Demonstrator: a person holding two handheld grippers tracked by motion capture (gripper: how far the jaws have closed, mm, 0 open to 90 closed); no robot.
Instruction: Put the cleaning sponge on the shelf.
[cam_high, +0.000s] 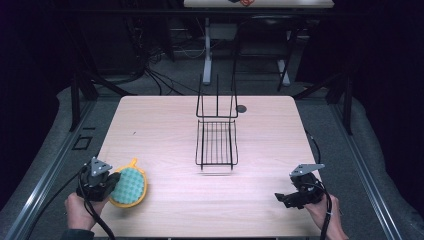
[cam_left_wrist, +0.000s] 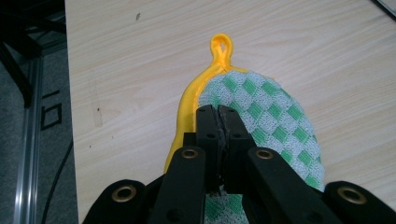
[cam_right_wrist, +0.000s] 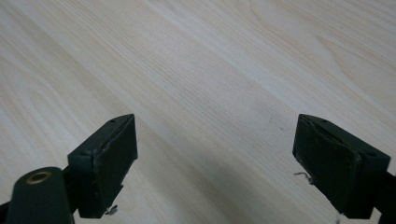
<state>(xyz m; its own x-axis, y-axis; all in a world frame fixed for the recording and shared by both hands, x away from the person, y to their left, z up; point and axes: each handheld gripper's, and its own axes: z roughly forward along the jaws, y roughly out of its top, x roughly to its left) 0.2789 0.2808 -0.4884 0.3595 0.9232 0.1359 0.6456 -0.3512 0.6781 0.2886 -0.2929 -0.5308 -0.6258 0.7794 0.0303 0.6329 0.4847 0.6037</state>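
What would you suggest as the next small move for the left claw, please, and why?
Probably carry the pot holder toward the wire rack. The left claw is shut on its green checked cloth, the rack stands empty mid-table, and the right claw hangs open over bare table.

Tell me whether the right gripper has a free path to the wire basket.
Probably yes. The right gripper is open with nothing between its jaws, and only bare table lies between it and the wire basket. The pot holder sits far off, in the left gripper.
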